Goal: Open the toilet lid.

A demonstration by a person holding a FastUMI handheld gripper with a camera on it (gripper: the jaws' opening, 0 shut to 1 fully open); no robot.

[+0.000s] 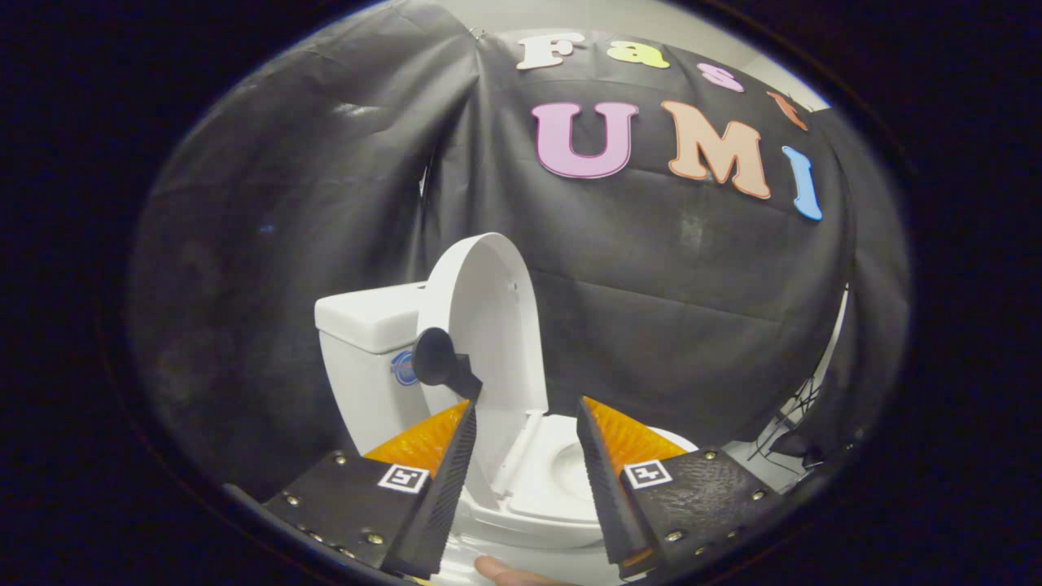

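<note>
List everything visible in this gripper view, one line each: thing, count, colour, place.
toilet lid: one, white, raised upright, leaning back toward the tank, just ahead of the fingers.
lid handle: one, black, fixed on the lid's edge beside one fingertip.
tank: one, white, behind the lid.
toilet seat: one, white, down on the bowl, seen between the fingers.
cloth wall: black, behind the toilet.
fingertip of a person: one, below the bowl, between the fingers.
gripper: one, fingers open, gripping nothing.

Tongs [527, 400] with two wedge-shaped fingers [446, 472] set apart, ribbed inner pads, square coded markers, rows of screws, fingertip [509, 575] below
</note>
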